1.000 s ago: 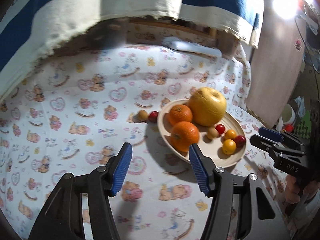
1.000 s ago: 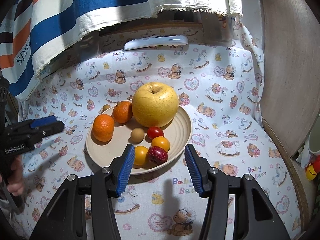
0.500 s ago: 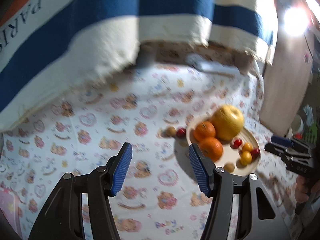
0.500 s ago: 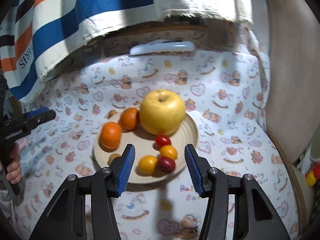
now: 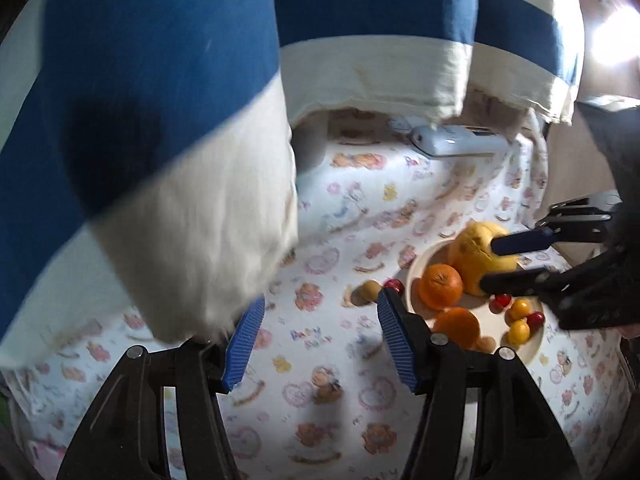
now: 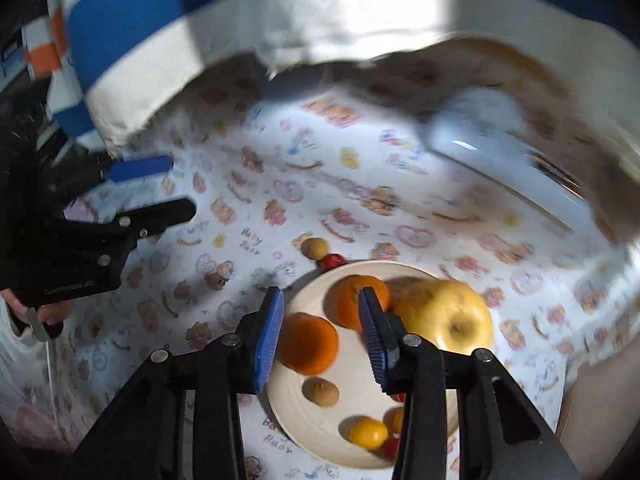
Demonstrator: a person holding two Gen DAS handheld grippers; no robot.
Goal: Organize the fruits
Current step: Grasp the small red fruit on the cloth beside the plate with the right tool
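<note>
Above plate, right tool gaping, empty, straddling orange; left tool likewise; careless closing could roll orange off plate.

The left wrist view is looking from farther back, facing the plate at its right. The right wrist view is sitting close above that plate, looking down. Both are sharing the plate and printed cloth.

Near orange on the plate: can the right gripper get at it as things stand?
Probably yes. The right gripper is open above the plate, and the near orange sits in the gap between its fingers. Nothing covers it; the second orange and big yellow fruit crowd one side.
</note>
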